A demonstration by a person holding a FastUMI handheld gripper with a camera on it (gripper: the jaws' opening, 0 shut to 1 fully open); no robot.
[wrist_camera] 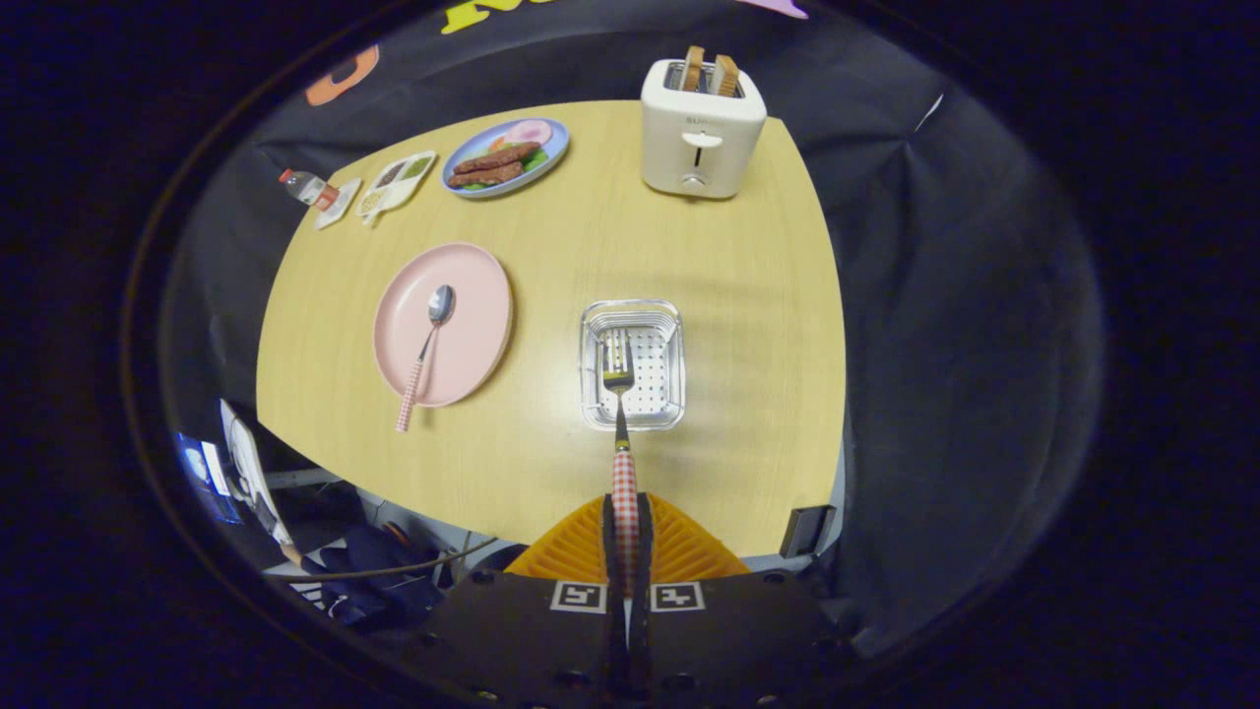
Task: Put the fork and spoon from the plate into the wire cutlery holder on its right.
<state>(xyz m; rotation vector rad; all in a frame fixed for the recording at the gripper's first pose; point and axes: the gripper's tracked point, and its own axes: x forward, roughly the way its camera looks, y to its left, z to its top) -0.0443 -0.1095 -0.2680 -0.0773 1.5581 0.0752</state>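
The hand-held gripper (pixel 627 537) is closed on the checked handle of the fork (pixel 619 414). The fork points straight ahead, and its tines are above the wire cutlery holder (pixel 632 365). The spoon (pixel 428 347) lies on the pink plate (pixel 445 323), to the left of the holder.

The fork's (pixel 620 433) handle end is hidden between the closed fingers of the gripper (pixel 627 512), so its tip can't be seen. Its tines overlap the holder (pixel 632 317) just ahead, but whether they touch it is unclear. Far beyond the fingers, the small tray's (pixel 396 183) contents and the bottle (pixel 307 186) are too small to tell.
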